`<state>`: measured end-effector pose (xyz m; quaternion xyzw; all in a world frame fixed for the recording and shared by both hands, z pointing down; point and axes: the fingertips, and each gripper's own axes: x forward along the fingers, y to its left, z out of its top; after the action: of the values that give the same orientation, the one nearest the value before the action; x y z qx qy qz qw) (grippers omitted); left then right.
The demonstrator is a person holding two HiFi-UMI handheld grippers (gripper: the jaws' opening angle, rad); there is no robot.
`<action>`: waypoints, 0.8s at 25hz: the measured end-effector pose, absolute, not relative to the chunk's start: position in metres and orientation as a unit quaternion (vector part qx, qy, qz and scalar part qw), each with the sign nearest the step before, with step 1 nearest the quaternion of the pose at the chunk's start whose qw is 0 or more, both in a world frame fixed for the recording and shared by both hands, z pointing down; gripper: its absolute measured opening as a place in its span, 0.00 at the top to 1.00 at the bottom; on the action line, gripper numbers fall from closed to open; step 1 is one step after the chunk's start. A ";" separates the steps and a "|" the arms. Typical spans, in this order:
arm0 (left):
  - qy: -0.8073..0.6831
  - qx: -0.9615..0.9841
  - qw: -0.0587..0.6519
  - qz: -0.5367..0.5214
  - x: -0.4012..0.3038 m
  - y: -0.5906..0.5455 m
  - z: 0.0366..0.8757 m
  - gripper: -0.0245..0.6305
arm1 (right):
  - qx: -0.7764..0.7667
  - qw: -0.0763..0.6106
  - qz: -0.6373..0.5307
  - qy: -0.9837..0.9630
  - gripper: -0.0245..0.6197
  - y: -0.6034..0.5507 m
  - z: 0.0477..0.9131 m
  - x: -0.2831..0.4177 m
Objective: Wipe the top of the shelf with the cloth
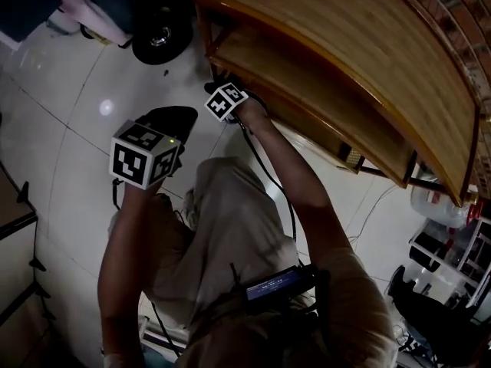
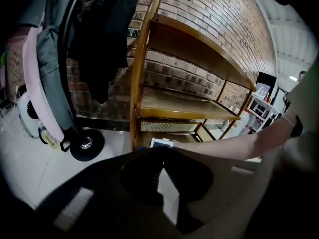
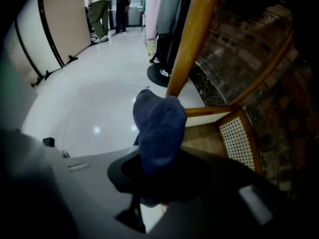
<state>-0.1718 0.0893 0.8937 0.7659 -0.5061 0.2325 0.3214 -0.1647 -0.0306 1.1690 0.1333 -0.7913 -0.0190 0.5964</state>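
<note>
The wooden shelf stands against a brick wall, its top board curving across the upper right of the head view. My right gripper is shut on a dark blue cloth that sticks up out of its jaws. It is held low beside the shelf's front corner post, near the cane-panelled bottom tier. In the head view its marker cube sits at that corner. My left gripper hangs back over the floor, fingertips together with nothing between them, facing the shelf.
A coat rack with hanging clothes and a round black base stands left of the shelf. A white wire cart is at the shelf's right end. People stand far off across the glossy white floor.
</note>
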 end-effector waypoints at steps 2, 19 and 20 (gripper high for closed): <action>-0.500 0.770 0.308 0.249 -0.174 0.080 0.893 0.96 | 0.137 0.582 -0.014 -0.802 0.82 -0.032 1.165 -0.170; -0.403 0.828 0.251 0.298 -0.102 0.074 0.898 0.96 | 0.213 0.579 0.079 -0.783 0.80 -0.012 1.161 0.125; -0.399 0.830 0.247 0.302 -0.101 0.074 0.899 0.96 | 0.217 0.582 0.077 -0.780 0.80 -0.010 1.162 0.138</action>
<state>-0.1009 0.0740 0.8994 0.8299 -0.3988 0.3017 0.2472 0.1377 -0.0100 1.1620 0.2173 -0.7799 0.0770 0.5819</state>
